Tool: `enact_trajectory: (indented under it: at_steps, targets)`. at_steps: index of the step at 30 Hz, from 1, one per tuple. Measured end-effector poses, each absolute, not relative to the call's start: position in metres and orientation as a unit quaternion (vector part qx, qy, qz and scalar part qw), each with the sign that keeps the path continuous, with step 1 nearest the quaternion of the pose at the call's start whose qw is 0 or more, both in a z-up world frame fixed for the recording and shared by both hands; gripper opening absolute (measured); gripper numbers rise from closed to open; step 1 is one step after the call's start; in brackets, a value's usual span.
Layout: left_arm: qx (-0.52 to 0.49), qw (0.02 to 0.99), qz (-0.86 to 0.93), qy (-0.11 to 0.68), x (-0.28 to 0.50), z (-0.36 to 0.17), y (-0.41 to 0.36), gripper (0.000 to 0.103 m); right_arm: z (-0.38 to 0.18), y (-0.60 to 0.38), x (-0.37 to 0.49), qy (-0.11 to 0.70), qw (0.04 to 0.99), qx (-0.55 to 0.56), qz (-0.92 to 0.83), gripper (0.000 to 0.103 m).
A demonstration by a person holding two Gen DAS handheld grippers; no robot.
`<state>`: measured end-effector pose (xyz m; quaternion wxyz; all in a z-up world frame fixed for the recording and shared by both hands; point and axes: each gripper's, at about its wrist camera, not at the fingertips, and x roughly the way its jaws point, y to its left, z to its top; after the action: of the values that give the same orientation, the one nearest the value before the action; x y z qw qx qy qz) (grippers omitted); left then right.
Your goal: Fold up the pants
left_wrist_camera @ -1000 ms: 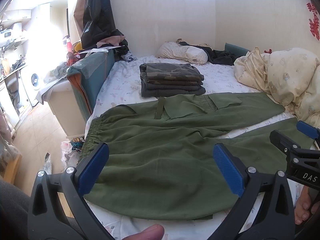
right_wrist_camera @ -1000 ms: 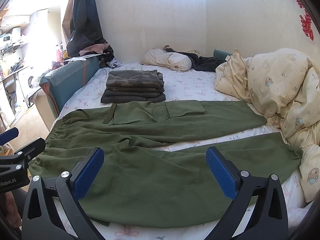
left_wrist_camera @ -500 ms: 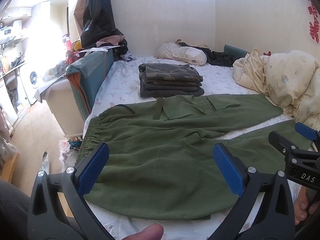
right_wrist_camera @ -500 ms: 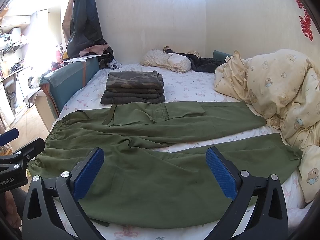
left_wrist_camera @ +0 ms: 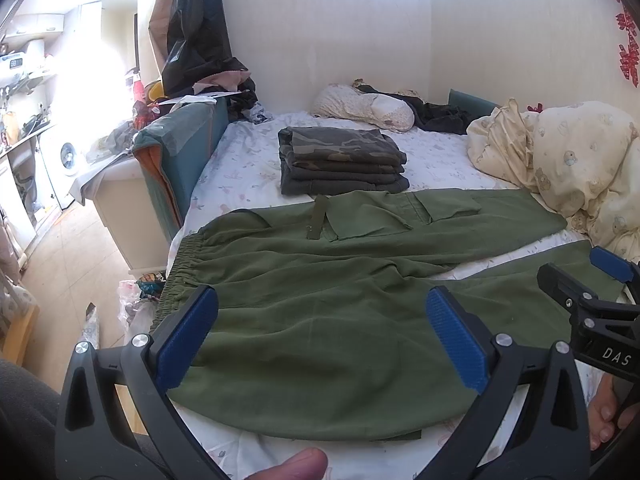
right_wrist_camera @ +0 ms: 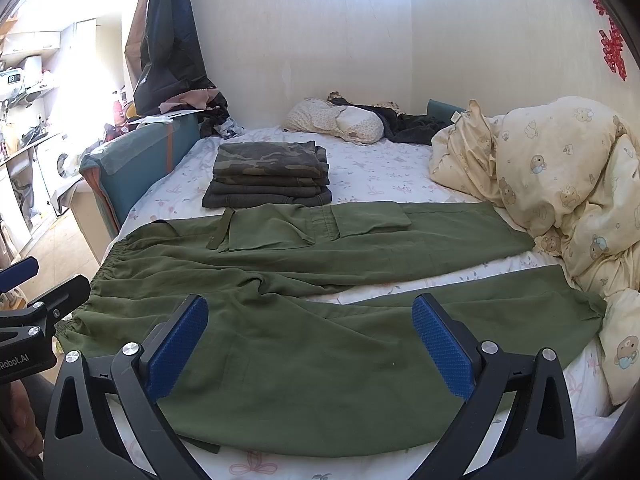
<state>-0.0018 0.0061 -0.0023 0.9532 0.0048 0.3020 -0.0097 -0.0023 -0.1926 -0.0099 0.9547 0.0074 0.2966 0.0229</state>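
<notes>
- Pants [left_wrist_camera: 320,312] lie spread flat on the bed [left_wrist_camera: 248,168], filling mid-frame, legs splayed toward the right.
- Left gripper [left_wrist_camera: 322,338] and right gripper [right_wrist_camera: 310,340] hover wide apart at the lower frame, holding nothing.

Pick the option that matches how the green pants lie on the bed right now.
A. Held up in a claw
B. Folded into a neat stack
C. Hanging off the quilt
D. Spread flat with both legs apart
D: the green pants lie spread flat on the bed, their two legs apart with a strip of sheet showing between them; both claws are open and hold nothing.
</notes>
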Motion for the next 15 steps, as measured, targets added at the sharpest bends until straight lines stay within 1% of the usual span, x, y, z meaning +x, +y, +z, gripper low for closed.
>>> enact_trajectory:
  at_steps: [4, 7, 12, 15]
  targets:
    - [0.013, 0.948, -0.022, 0.317, -0.001, 0.004, 0.017, 0.102, -0.009, -0.192, -0.002, 0.307, 0.951, 0.021, 0.027, 0.103]
    - [-0.002, 0.944, -0.001, 0.329, 0.003, 0.011, 0.046, 0.102, -0.008, -0.193, -0.006, 0.311, 0.949, 0.038, 0.046, 0.103]
    - [-0.074, 0.927, 0.105, 0.353, 0.012, 0.011, 0.132, 0.102, 0.004, -0.200, -0.016, 0.284, 0.956, 0.042, 0.056, 0.103]
    - [-0.084, 0.902, 0.168, 0.388, 0.023, -0.004, 0.178, 0.102, 0.011, -0.212, -0.021, 0.265, 0.961, 0.054, 0.052, 0.103]
